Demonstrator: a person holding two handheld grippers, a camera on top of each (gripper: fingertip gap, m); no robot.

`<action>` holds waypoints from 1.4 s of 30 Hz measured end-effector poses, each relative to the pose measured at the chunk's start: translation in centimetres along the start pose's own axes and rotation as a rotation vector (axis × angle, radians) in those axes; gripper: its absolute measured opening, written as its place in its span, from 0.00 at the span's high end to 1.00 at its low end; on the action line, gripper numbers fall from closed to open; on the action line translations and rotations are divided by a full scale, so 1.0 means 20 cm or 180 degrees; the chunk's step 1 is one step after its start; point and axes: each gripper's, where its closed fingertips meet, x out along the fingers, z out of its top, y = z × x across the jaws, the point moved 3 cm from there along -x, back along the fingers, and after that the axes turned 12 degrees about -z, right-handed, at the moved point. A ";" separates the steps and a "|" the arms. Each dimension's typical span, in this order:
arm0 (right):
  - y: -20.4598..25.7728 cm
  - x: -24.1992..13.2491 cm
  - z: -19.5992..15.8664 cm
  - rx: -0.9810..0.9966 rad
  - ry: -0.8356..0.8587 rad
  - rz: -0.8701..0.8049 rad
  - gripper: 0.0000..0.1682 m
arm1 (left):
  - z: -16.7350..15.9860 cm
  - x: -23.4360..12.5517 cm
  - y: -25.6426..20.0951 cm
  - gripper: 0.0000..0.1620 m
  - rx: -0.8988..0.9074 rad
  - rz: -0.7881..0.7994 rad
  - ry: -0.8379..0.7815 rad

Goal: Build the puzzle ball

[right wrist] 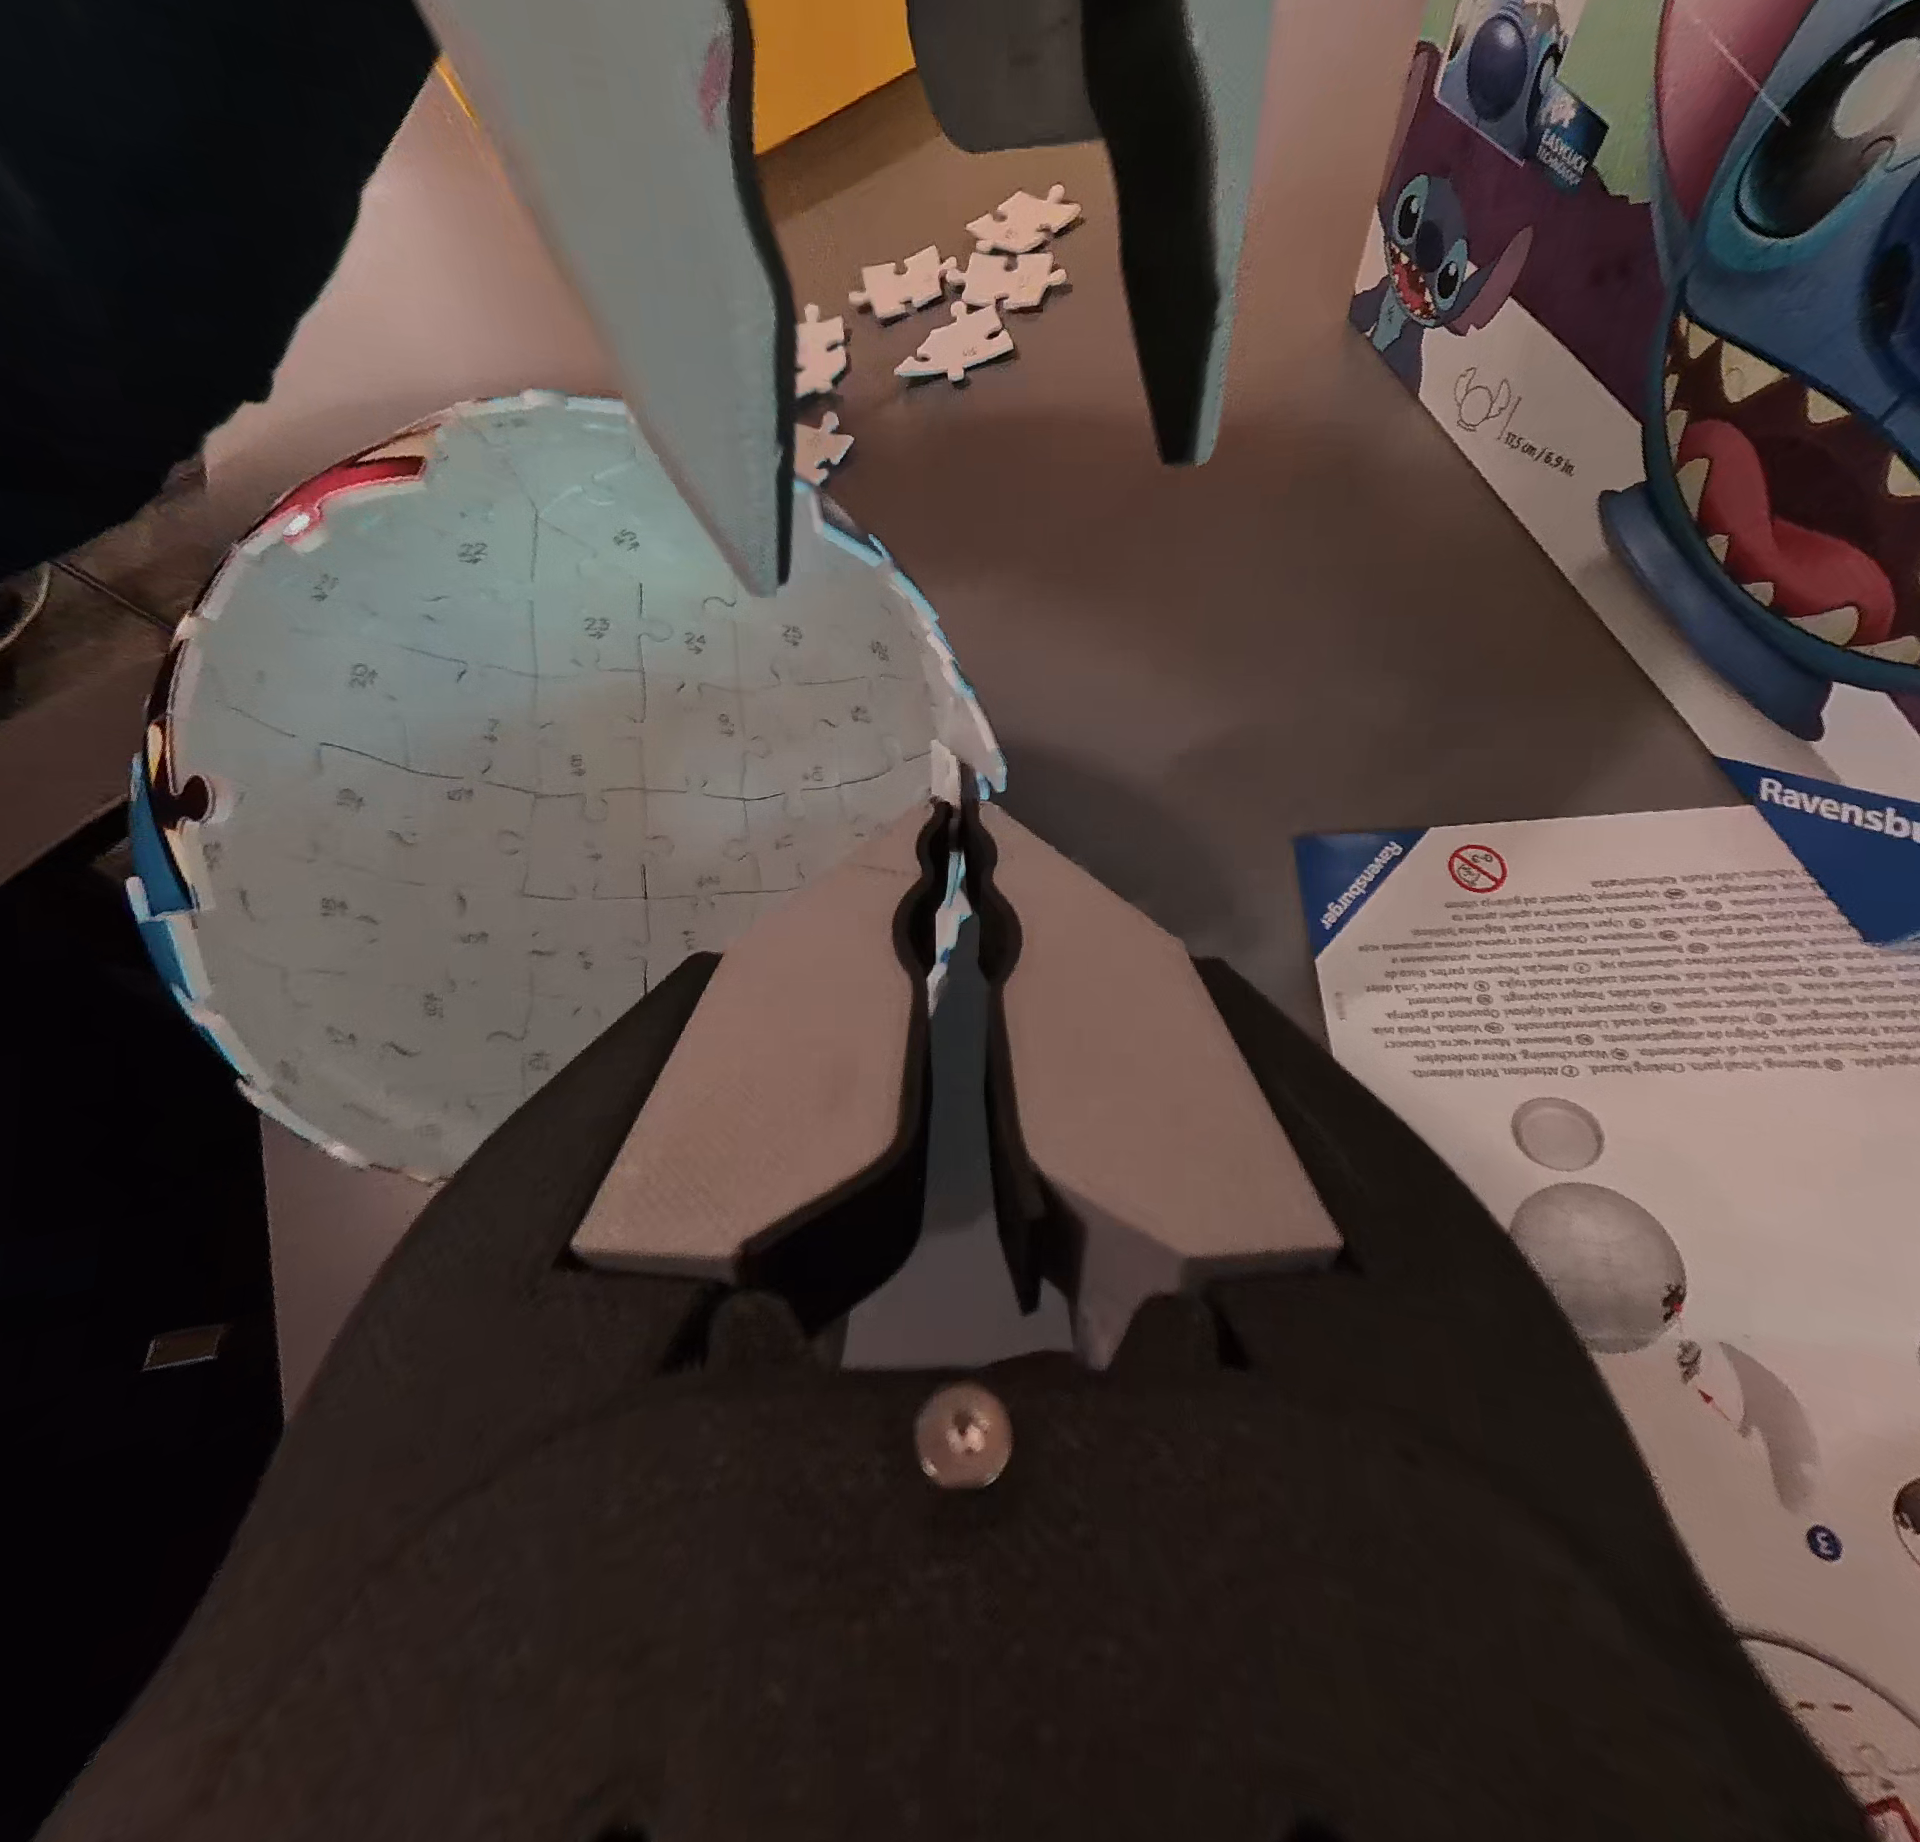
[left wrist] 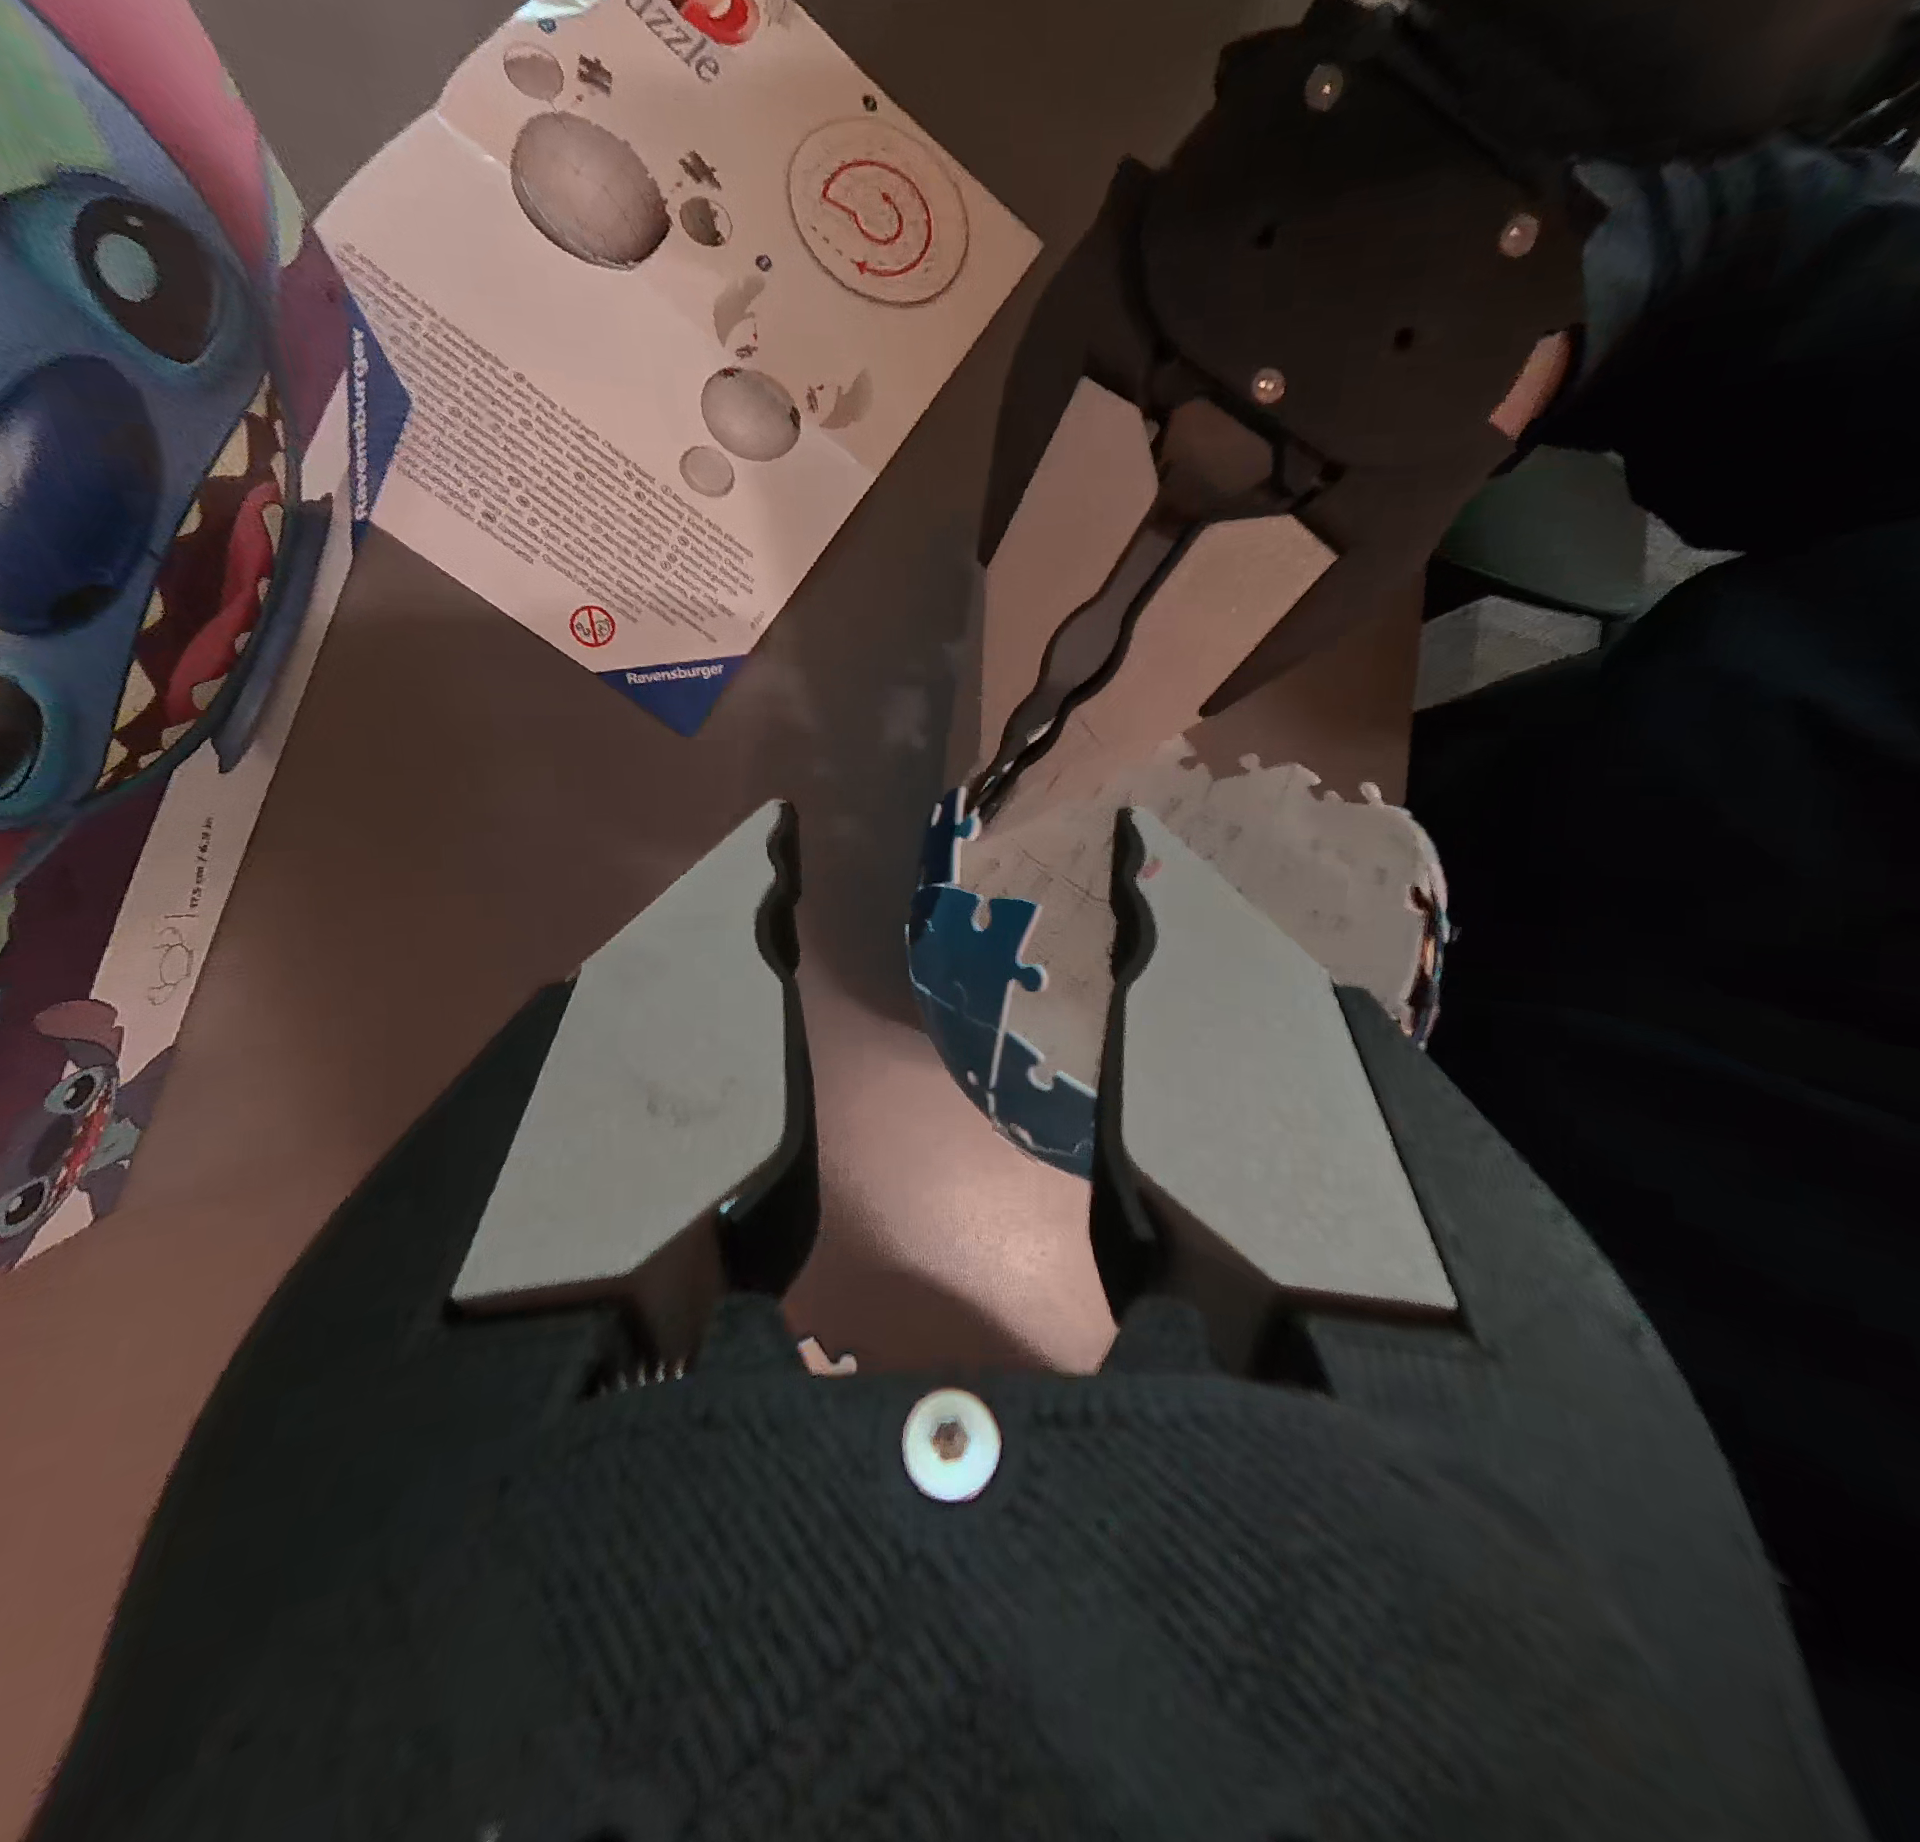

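A: Brown tabletop (right wrist: 1195,649) holds the half-built puzzle ball (right wrist: 499,805); right gripper (right wrist: 958,836) pinches its rim.

B: Left gripper (left wrist: 951,836)?

A: Spread, seemingly empty; next, fetch a loose piece (right wrist: 956,343)

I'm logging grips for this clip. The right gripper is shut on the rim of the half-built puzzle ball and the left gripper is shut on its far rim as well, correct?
Not quite. The left gripper is open, its fingers spread and clamping nothing, as both wrist views show. The right gripper is indeed shut on the rim of the half-built puzzle ball.
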 end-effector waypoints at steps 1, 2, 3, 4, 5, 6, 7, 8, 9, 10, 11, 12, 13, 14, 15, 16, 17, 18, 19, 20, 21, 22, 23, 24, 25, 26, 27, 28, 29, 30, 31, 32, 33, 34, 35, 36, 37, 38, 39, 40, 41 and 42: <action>0.00 0.00 0.00 0.0000 0.0015 -0.0003 1.00 | 0.00 0.01 -0.01 0.65 0.0021 0.0036 0.0077; 0.00 0.00 -0.01 0.0002 0.0027 -0.0007 1.00 | -0.01 0.03 -0.01 0.65 0.0043 0.0069 0.0158; 0.01 0.00 -0.01 0.0010 0.0028 -0.0010 1.00 | -0.01 0.04 -0.01 0.65 0.0061 0.0102 0.0244; 0.01 0.01 -0.01 0.0020 0.0031 -0.0016 1.00 | -0.02 0.06 -0.01 0.66 0.0067 0.0133 0.0334; 0.00 0.01 -0.01 0.0026 0.0044 -0.0026 1.00 | -0.03 0.07 0.00 0.66 0.0057 0.0163 0.0429; 0.00 0.01 -0.01 0.0028 0.0057 -0.0038 1.00 | -0.03 0.08 0.00 0.66 0.0042 0.0187 0.0520; 0.00 0.02 -0.02 0.0035 0.0063 -0.0042 1.00 | -0.03 0.09 0.01 0.67 0.0028 0.0207 0.0611; 0.00 0.02 -0.02 0.0052 0.0062 -0.0034 1.00 | -0.03 0.11 0.01 0.68 0.0016 0.0230 0.0711; 0.00 0.02 -0.02 0.0078 0.0061 -0.0017 1.00 | -0.04 0.12 0.02 0.68 0.0006 0.0259 0.0815; 0.00 0.02 -0.02 0.0104 0.0063 0.0000 1.00 | -0.04 0.13 0.03 0.68 -0.0001 0.0282 0.0916; 0.00 0.02 -0.02 0.0123 0.0064 0.0013 1.00 | -0.05 0.14 0.03 0.69 -0.0012 0.0294 0.1016; 0.00 0.02 -0.02 0.0133 0.0064 0.0017 1.00 | -0.06 0.15 0.04 0.70 -0.0029 0.0312 0.1118; -0.01 0.02 -0.02 0.0143 0.0067 0.0019 1.00 | -0.07 0.15 0.05 0.70 -0.0046 0.0333 0.1215; -0.01 0.02 -0.02 0.0157 0.0070 0.0027 1.00 | -0.09 0.16 0.06 0.71 -0.0056 0.0352 0.1302; -0.01 0.02 -0.02 0.0175 0.0068 0.0038 1.00 | -0.10 0.16 0.06 0.71 -0.0063 0.0363 0.1373; -0.01 0.02 -0.02 0.0198 0.0057 0.0048 1.00 | -0.11 0.17 0.06 0.72 -0.0068 0.0367 0.1429; -0.01 0.02 -0.02 0.0221 0.0043 0.0057 1.00 | -0.11 0.18 0.07 0.74 -0.0069 0.0371 0.1473; -0.02 0.01 -0.02 0.0242 0.0030 0.0070 1.00 | -0.11 0.19 0.07 0.75 -0.0063 0.0378 0.1505; -0.02 0.01 -0.02 0.0259 0.0020 0.0088 1.00 | -0.11 0.19 0.07 0.75 -0.0051 0.0386 0.1536; -0.02 0.01 -0.02 0.0273 0.0015 0.0104 1.00 | -0.11 0.20 0.07 0.75 -0.0036 0.0394 0.1568; -0.02 0.01 -0.02 0.0280 0.0014 0.0120 1.00 | -0.10 0.20 0.07 0.76 -0.0019 0.0406 0.1605; -0.02 0.01 -0.02 0.0286 0.0011 0.0139 1.00 | -0.10 0.21 0.07 0.76 0.0002 0.0426 0.1636; -0.01 0.01 -0.02 0.0291 0.0005 0.0159 1.00 | -0.10 0.21 0.07 0.76 0.0025 0.0443 0.1667; -0.01 0.01 -0.02 0.0301 0.0006 0.0177 1.00 | -0.10 0.22 0.07 0.76 0.0043 0.0455 0.1699; -0.01 0.01 -0.02 0.0313 0.0004 0.0184 1.00 | -0.10 0.22 0.07 0.77 0.0056 0.0466 0.1736; -0.01 0.01 -0.02 0.0325 -0.0006 0.0179 1.00 | -0.09 0.22 0.06 0.79 0.0051 0.0461 0.1747; -0.02 0.01 -0.02 0.0336 -0.0011 0.0168 1.00 | -0.09 0.22 0.06 0.81 0.0033 0.0436 0.1759; -0.02 0.01 -0.02 0.0347 -0.0002 0.0172 1.00 | -0.09 0.22 0.07 0.82 0.0017 0.0427 0.1778; -0.02 0.01 -0.02 0.0373 -0.0007 0.0194 1.00 | -0.09 0.22 0.07 0.82 0.0015 0.0419 0.1802; -0.03 0.01 -0.02 0.0413 -0.0030 0.0219 1.00 | -0.09 0.22 0.07 0.81 0.0031 0.0409 0.1795; -0.03 0.01 -0.01 0.0452 -0.0054 0.0239 1.00 | -0.08 0.22 0.07 0.81 0.0045 0.0401 0.1753; -0.03 0.01 -0.01 0.0486 -0.0065 0.0263 1.00 | -0.07 0.21 0.06 0.81 0.0044 0.0394 0.1700; -0.04 0.01 -0.02 0.0530 -0.0073 0.0297 1.00 | -0.06 0.21 0.06 0.82 0.0037 0.0388 0.1656; -0.04 0.01 -0.02 0.0586 -0.0082 0.0339 1.00 | -0.06 0.22 0.06 0.82 0.0037 0.0385 0.1617; -0.04 0.01 -0.02 0.0640 -0.0082 0.0382 1.00 | -0.06 0.22 0.06 0.82 0.0039 0.0385 0.1604; -0.05 0.01 -0.02 0.0678 -0.0080 0.0419 1.00 | -0.07 0.22 0.06 0.82 0.0039 0.0394 0.1616; -0.05 0.01 -0.02 0.0701 -0.0086 0.0447 1.00 | -0.08 0.22 0.07 0.82 0.0039 0.0409 0.1640; -0.05 0.01 -0.02 0.0713 -0.0097 0.0463 1.00 | -0.09 0.22 0.07 0.82 0.0038 0.0425 0.1665; -0.05 0.00 -0.02 0.0717 -0.0106 0.0473 1.00 | -0.10 0.22 0.08 0.82 0.0032 0.0430 0.1683; -0.04 0.00 -0.02 0.0715 -0.0111 0.0486 1.00 | -0.10 0.23 0.08 0.82 0.0023 0.0426 0.1694; -0.04 0.00 -0.02 0.0714 -0.0122 0.0504 1.00 | -0.11 0.23 0.08 0.81 0.0018 0.0418 0.1696; -0.04 -0.01 -0.02 0.0716 -0.0135 0.0525 1.00 | -0.11 0.23 0.08 0.81 0.0012 0.0409 0.1703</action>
